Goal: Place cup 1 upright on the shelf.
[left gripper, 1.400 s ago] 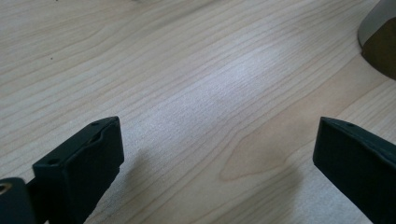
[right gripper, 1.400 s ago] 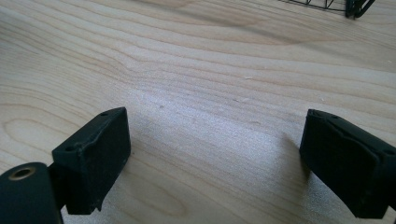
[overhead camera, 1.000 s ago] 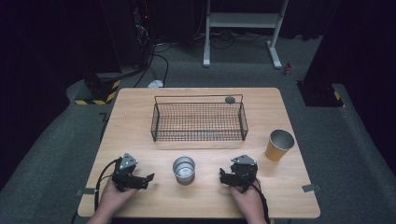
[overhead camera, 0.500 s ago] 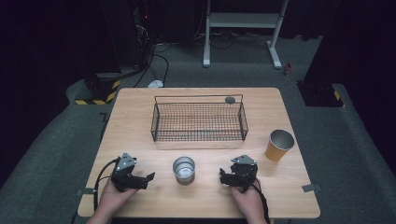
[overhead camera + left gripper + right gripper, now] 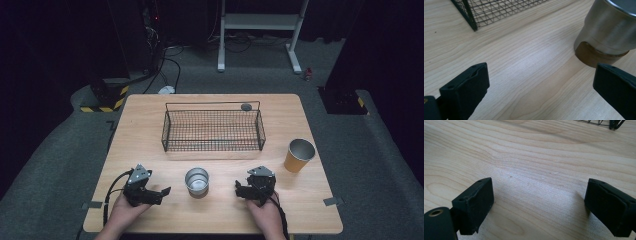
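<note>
The small round steel cup [image 5: 196, 180] sits upright near the table's front edge, between both grippers with bare wood on either side. Left gripper [image 5: 162, 192] and right gripper [image 5: 239, 189] are both spread wide, holding nothing. Black wire basket [image 5: 212, 131] behind looks empty; orange paper cup [image 5: 299, 155] sits off right.

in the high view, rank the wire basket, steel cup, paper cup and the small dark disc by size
1. wire basket
2. paper cup and steel cup: look alike, unranked
3. small dark disc
</note>
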Tool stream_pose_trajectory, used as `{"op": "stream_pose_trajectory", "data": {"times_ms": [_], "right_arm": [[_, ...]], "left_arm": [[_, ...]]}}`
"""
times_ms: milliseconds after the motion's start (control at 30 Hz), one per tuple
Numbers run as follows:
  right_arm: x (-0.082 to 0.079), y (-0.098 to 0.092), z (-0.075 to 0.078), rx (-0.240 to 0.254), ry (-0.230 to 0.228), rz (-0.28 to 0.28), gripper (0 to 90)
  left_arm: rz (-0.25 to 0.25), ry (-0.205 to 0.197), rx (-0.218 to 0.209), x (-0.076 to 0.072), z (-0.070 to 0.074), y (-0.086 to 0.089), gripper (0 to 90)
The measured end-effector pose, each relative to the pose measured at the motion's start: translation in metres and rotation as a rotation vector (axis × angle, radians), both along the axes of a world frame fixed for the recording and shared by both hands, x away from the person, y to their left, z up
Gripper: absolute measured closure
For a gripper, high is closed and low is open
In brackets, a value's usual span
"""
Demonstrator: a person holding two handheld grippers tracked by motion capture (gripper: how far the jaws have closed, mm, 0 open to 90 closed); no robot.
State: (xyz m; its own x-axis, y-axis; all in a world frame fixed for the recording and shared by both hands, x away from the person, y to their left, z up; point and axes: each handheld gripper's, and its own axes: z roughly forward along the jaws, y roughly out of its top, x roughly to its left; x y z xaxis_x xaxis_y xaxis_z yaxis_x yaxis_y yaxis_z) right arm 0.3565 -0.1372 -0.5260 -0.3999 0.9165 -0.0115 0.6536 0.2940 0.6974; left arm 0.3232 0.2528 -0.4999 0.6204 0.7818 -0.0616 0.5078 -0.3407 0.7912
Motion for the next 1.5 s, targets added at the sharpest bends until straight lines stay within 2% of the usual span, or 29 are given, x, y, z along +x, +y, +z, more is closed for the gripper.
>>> {"op": "stream_pose_trajectory", "data": {"times_ms": [67,200,433,600,700,833,933,967,1033,1133,1233,1300,1400,1467,1500], "right_arm": [[0.000,0.000,0.000,0.000,0.000,0.001,8.8],[0.000,0.000,0.000,0.000,0.000,0.002,8.7],[0.000,0.000,0.000,-0.001,-0.001,0.003,8.8],[0.000,0.000,0.000,0.000,0.000,0.002,8.7],[0.000,0.000,0.000,0.000,0.000,0.003,8.8],[0.000,0.000,0.000,-0.001,-0.002,0.006,8.7],[-0.001,0.000,0.000,-0.001,-0.002,0.007,8.8],[-0.001,0.000,0.000,0.000,-0.002,0.007,8.7],[-0.001,0.000,0.000,0.000,-0.001,0.007,8.7],[-0.001,-0.001,0.000,0.000,-0.001,0.008,8.7],[-0.001,-0.001,0.000,0.000,-0.001,0.010,8.7],[-0.001,-0.001,0.000,0.001,-0.001,0.009,8.8],[-0.001,-0.001,0.000,0.002,0.001,0.009,8.8],[-0.001,-0.001,0.000,0.001,-0.001,0.011,8.8],[-0.001,-0.001,0.000,0.001,-0.001,0.011,8.7]], "left_arm": [[-0.015,-0.015,-0.001,-0.002,0.001,-0.003,0.8],[-0.031,0.003,-0.029,-0.003,0.002,-0.003,0.3],[-0.053,0.010,-0.068,-0.005,0.001,-0.011,0.3],[-0.065,-0.003,-0.070,-0.007,0.003,-0.015,0.3],[-0.075,0.005,-0.095,-0.008,0.003,-0.020,0.3],[-0.087,-0.006,-0.092,-0.008,0.003,-0.024,0.4],[-0.094,0.000,-0.113,-0.007,0.004,-0.025,0.3],[-0.089,0.008,-0.134,-0.007,0.004,-0.027,0.4],[-0.087,0.004,-0.141,-0.006,0.004,-0.028,0.4],[-0.087,0.001,-0.143,-0.005,0.004,-0.029,1.0],[-0.084,-0.019,-0.140,-0.003,0.003,-0.032,1.7],[-0.100,0.006,-0.124,0.000,0.004,-0.036,1.9],[-0.110,-0.007,-0.113,0.001,0.004,-0.040,1.9],[-0.113,0.005,-0.125,0.001,0.004,-0.043,1.9],[-0.123,0.005,-0.116,0.002,0.003,-0.044,1.9]]}}
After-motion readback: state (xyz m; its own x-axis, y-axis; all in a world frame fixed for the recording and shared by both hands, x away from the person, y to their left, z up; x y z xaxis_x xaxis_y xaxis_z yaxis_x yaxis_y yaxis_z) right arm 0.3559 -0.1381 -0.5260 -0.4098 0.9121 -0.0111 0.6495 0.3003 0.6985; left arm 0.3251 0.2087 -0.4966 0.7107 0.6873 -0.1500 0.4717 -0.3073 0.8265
